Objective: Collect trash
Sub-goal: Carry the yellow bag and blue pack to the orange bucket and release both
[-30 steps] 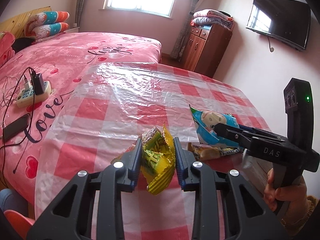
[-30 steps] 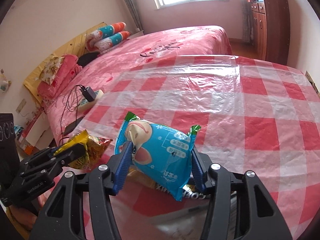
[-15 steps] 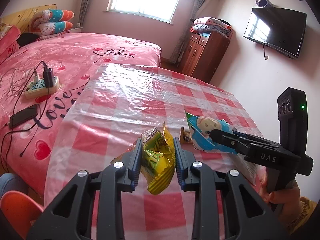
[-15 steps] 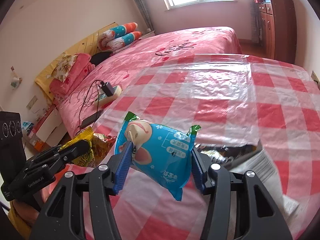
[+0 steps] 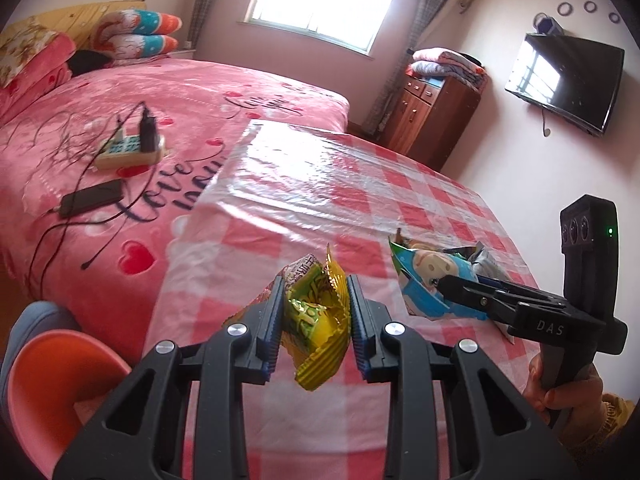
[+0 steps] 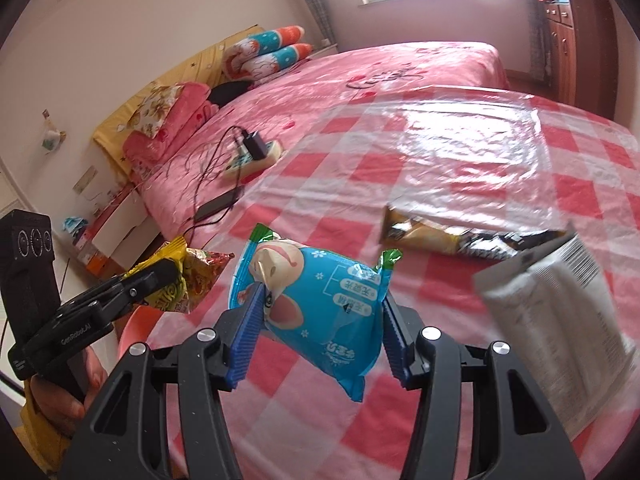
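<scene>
Fingers of the left gripper (image 5: 314, 318) pinch a yellow snack wrapper (image 5: 316, 320), long side pointing to 12 o'clock; the right gripper (image 6: 320, 332) squeezes a blue snack bag (image 6: 320, 300) pointing to 10 o'clock.

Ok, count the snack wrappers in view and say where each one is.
4. Yellow wrapper in the left tongs; blue wrapper in the right tongs; brown wrapper lying on the table; silver packet, blurred, at the right edge. Others may be hidden.

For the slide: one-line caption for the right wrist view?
Right gripper clamps a blue snack bag above the checked tablecloth.
</scene>
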Motion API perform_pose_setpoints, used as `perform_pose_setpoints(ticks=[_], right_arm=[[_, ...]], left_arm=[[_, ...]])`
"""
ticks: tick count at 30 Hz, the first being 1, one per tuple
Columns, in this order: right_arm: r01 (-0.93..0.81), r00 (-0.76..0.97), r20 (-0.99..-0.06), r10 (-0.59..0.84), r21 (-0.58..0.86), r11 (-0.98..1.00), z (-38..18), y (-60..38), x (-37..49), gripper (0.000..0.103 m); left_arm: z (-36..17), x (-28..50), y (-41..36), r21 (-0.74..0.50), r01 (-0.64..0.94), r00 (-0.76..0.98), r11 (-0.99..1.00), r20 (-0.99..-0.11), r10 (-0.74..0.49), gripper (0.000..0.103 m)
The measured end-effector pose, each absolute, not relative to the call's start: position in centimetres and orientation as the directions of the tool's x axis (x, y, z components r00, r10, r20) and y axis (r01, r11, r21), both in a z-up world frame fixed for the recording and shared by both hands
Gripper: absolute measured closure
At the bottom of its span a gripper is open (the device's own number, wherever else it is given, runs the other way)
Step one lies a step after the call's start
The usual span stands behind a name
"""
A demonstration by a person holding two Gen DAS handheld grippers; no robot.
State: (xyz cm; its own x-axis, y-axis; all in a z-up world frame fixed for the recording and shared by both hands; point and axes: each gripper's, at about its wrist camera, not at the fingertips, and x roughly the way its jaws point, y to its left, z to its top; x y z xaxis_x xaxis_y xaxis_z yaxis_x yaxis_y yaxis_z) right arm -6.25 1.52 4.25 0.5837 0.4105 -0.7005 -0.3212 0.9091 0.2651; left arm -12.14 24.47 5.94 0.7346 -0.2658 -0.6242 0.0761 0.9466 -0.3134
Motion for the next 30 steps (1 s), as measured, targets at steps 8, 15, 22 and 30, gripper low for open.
perform_pose_setpoints(ticks=[8,15,22,30], right_arm=[[-0.396,0.523,-0.713,0.467,0.282,0.874,4.2,5.4,-7.6,0.048],[-0.485,0.475,-0.721,0.504,0.263,0.834,4.5,9.9,-8.7,0.048],[-0.594,0.396,-0.739,0.545,0.247,0.766,4.4,15.9,-9.7,0.048],[-0.699,0.284,-0.775,0.565,0.236,0.675,2.7,23.3,-11.0,0.047]], left_arm=[[5.9,-15.7,28.4,-0.319,-0.013,0.744,0.948,-0.636,-0.204,0.072],[6.1,-19.2,32.4,-0.309,-0.102,0.757,0.946,-0.641,-0.127,0.072],[4.9,-21.9,36.8,-0.311,-0.210,0.752,0.927,-0.658,-0.050,0.072],[2.4,-24.6,41.3,-0.318,-0.327,0.723,0.890,-0.691,0.019,0.072]])
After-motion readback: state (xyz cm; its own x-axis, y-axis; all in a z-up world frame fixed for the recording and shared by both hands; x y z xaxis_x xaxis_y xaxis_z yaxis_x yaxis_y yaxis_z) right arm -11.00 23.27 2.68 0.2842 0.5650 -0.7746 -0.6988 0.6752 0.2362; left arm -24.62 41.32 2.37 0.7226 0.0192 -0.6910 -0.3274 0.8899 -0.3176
